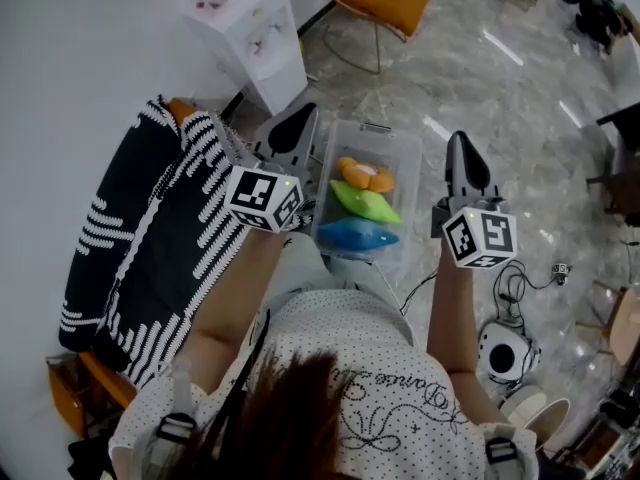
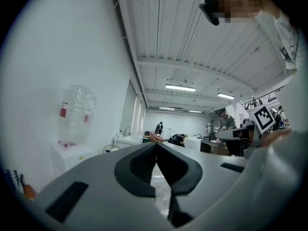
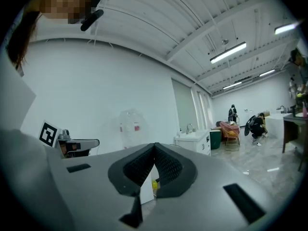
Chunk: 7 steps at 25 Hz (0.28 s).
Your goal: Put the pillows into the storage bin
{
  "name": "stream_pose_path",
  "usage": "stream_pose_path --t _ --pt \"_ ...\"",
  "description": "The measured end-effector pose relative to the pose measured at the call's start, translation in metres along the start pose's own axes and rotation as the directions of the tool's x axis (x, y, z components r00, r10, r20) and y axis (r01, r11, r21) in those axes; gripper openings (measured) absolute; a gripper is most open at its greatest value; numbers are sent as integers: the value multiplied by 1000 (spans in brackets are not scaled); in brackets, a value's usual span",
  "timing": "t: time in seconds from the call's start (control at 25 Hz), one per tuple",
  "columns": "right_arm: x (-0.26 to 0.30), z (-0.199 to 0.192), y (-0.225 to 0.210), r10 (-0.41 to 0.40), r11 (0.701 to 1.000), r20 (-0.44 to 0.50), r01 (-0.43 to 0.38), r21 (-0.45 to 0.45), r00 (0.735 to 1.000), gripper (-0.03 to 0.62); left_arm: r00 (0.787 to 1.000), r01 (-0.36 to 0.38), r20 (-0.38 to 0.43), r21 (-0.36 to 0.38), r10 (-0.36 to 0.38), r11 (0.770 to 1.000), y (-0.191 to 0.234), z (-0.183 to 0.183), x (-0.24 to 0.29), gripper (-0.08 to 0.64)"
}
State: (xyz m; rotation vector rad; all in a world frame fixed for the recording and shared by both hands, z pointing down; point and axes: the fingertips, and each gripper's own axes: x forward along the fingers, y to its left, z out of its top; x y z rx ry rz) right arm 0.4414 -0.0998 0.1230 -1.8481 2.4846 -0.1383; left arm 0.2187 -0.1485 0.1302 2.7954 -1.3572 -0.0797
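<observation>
Beside bin [image 1: 384,134] — both tongs [image 1: 302,115] [image 1: 458,140] level, closed

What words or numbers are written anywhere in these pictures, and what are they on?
"Dan…": curly black writing on the white dotted shirt; the rest is too loopy to read.
Red label on the clear plastic water bottle: too blurred to read.
Left marker cube and right marker cube: black-and-white square patterns only, no letters.
No other writing can be read.
</observation>
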Motion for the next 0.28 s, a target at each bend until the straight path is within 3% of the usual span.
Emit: stream_pose_path --t 0.28 --pt "-5 -7 6 21 999 -12 -22 -26 1000 12 999 -32 -23 25 33 999 -3 -9 -8 3"
